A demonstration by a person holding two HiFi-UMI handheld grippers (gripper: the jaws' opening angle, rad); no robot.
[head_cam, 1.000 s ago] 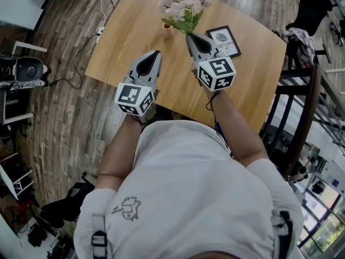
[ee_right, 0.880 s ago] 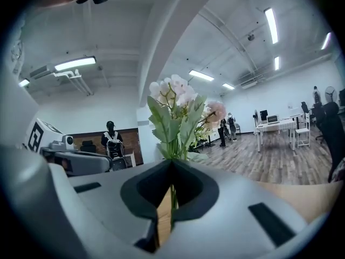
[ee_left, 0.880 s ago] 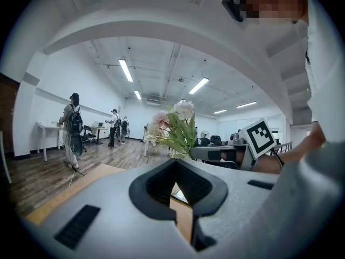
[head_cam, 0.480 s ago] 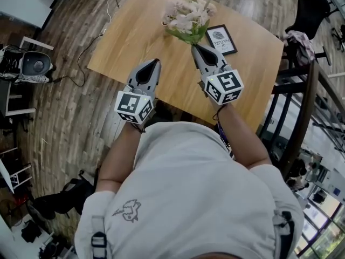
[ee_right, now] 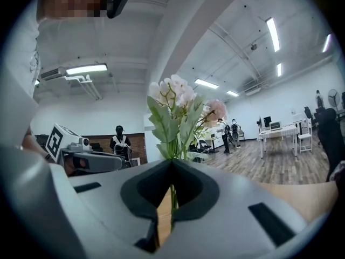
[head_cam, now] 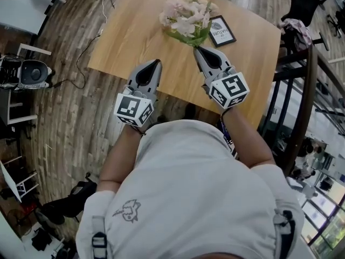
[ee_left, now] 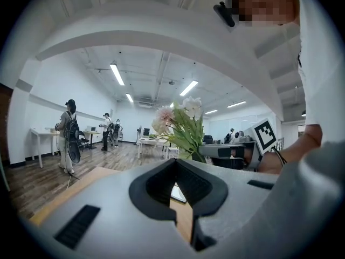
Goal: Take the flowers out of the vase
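A bunch of pale pink and white flowers [head_cam: 186, 18] with green leaves is held above the wooden table [head_cam: 124, 34]. My right gripper [head_cam: 197, 48] is shut on its stems. In the right gripper view the green stems [ee_right: 172, 198] run down between the closed jaws of the right gripper [ee_right: 172, 162], and the flowers [ee_right: 175, 107] stand upright just beyond. My left gripper [head_cam: 157, 62] hovers at the table's near edge, left of the bunch. It is shut with nothing in it. From the left gripper [ee_left: 175, 161] the flowers [ee_left: 180, 124] show to the right. No vase is in view.
A black picture frame [head_cam: 222, 30] lies on the table beyond the flowers. A round black device [head_cam: 32, 72] and cables sit on the floor at left. A chair with clothing [head_cam: 294, 34] and a dark railing [head_cam: 302, 101] stand at right. People stand far off in the room.
Both grippers have drawn back toward the table's near edge and risen slightly, the flowers going with the right one. The small vase seen beside the bunch a second ago no longer shows.
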